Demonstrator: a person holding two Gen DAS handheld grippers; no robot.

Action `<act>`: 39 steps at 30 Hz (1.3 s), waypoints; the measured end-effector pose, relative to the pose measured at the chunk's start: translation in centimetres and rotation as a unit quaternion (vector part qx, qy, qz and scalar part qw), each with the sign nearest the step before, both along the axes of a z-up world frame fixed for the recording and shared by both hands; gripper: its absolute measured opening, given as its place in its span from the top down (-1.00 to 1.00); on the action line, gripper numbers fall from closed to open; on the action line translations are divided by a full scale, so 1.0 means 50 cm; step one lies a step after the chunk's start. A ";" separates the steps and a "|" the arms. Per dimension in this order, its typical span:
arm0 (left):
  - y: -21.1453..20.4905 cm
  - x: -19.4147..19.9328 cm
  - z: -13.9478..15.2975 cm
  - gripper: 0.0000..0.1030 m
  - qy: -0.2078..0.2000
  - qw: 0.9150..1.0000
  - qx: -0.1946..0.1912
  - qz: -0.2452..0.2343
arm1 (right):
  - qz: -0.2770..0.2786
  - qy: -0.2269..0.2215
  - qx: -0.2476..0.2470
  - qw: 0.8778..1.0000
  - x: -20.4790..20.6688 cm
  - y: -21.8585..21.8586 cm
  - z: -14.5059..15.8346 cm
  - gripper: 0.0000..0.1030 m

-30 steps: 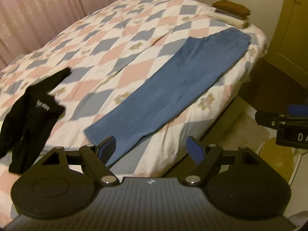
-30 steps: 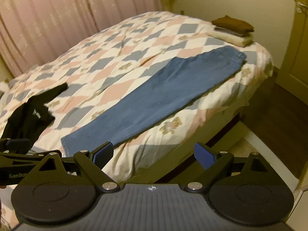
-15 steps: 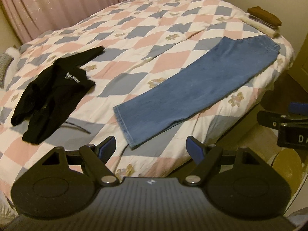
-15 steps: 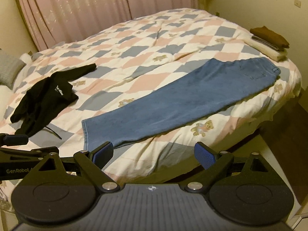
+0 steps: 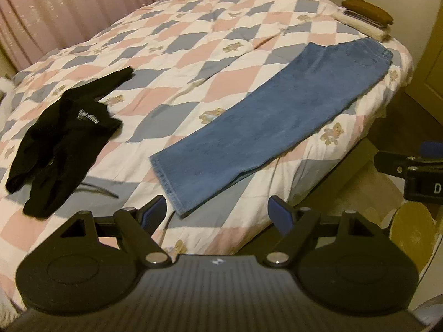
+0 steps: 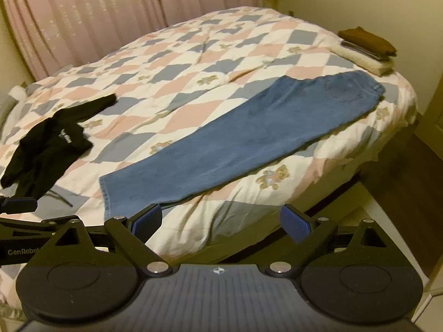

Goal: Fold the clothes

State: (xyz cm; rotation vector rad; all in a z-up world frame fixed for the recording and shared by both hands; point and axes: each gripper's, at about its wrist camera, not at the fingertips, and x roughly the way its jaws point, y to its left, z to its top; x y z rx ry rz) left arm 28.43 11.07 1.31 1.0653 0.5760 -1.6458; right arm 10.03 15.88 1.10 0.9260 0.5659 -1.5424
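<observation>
Blue jeans (image 5: pixel 265 121) (image 6: pixel 238 144), folded lengthwise, lie flat and diagonal on the checked quilt, hem near me and waist at the far right corner. A crumpled black top (image 5: pixel 61 135) (image 6: pixel 47 149) lies on the quilt to the left. My left gripper (image 5: pixel 218 215) hangs open just short of the hem, holding nothing. My right gripper (image 6: pixel 221 221) is open too, above the bed's near edge beside the hem. Each gripper shows at the edge of the other's view.
The bed (image 5: pixel 193 55) (image 6: pixel 193 63) carries a pink, grey and white quilt with bears. A stack of folded clothes (image 5: pixel 365 16) (image 6: pixel 365 47) sits at its far right corner. Pink curtains (image 6: pixel 110 19) hang behind. Floor and a yellow stool (image 5: pixel 409 229) lie to the right.
Both views have swung left and back over the last second, so the jeans hem and black top now sit further right in frame. Both grippers stay open and nothing on the bed has moved.
</observation>
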 end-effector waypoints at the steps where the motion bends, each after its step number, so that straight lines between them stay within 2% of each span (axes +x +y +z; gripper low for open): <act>1: -0.010 0.002 -0.001 -0.51 0.002 1.000 0.001 -0.008 | -0.008 0.001 0.001 1.000 -0.001 -0.004 0.000 -0.84; 6: -0.064 0.009 -0.012 -0.52 0.010 0.999 0.008 -0.045 | -0.047 -0.001 0.010 0.999 0.013 -0.041 -0.008 -0.84; 9: -0.121 0.044 -0.029 -0.52 0.023 0.998 0.022 -0.056 | -0.060 -0.003 0.017 0.998 0.038 -0.069 -0.019 -0.84; 15: -0.250 0.162 -0.104 -0.51 0.081 0.991 0.091 -0.051 | -0.107 -0.007 0.044 0.993 0.087 -0.116 -0.068 -0.84; 21: -0.380 0.281 -0.179 -0.50 0.138 0.977 0.158 -0.045 | -0.123 0.018 0.092 0.988 0.179 -0.135 -0.158 -0.84; 25: -0.458 0.357 -0.265 -0.49 0.179 0.959 0.221 -0.007 | -0.070 0.055 0.116 0.989 0.276 -0.148 -0.232 -0.74; 30: -0.508 0.410 -0.383 -0.46 0.242 0.926 0.284 0.062 | 0.054 0.114 0.101 0.987 0.415 -0.191 -0.307 -0.46; 32: -0.521 0.423 -0.427 -0.46 0.261 0.913 0.302 0.084 | 0.106 0.135 0.090 0.981 0.470 -0.211 -0.334 -0.46; 36: -0.525 0.426 -0.471 -0.45 0.285 0.905 0.304 0.085 | 0.195 0.166 0.066 0.964 0.584 -0.241 -0.391 -0.41; 38: -0.526 0.428 -0.491 -0.44 0.297 0.902 0.302 0.084 | 0.217 0.203 0.061 0.953 0.618 -0.239 -0.426 -0.34; 39: -0.526 0.428 -0.501 -0.44 0.304 0.900 0.301 0.083 | 0.225 0.225 0.059 0.946 0.632 -0.237 -0.444 -0.24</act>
